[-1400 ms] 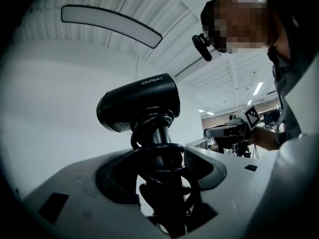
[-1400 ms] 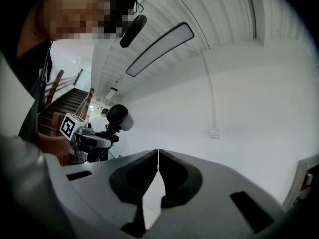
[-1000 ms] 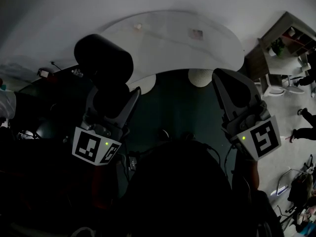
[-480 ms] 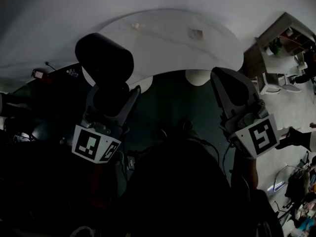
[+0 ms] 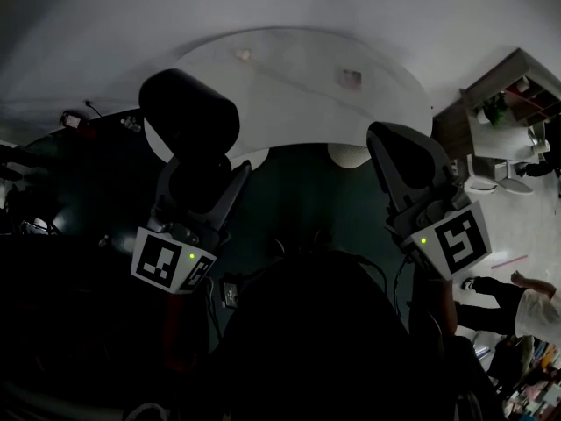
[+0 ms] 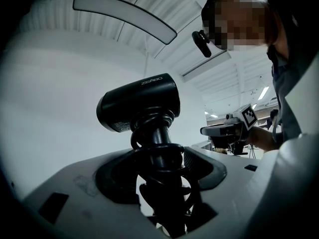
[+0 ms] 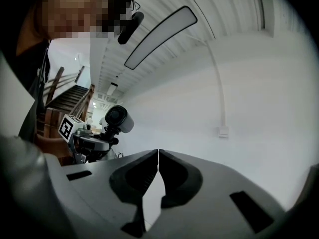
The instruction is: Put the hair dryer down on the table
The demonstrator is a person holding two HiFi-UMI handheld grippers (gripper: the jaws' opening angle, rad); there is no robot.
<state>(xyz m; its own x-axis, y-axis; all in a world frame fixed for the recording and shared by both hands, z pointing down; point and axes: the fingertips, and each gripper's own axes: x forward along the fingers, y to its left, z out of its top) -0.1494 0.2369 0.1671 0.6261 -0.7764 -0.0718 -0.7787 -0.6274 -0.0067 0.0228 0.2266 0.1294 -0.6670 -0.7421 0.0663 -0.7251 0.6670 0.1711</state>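
Left gripper [image 6: 162, 171] clamped on hair dryer [image 6: 139, 104] handle and coiled cord [image 6: 160, 153]. Lower onto table [image 5: 298, 82] ahead of jaws, lay sideways, release once resting. Right gripper [image 7: 158, 158] closed, empty.

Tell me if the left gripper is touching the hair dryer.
Touching. The left gripper view shows the left gripper with its jaws clamped on both sides of the hair dryer handle, with no gap.
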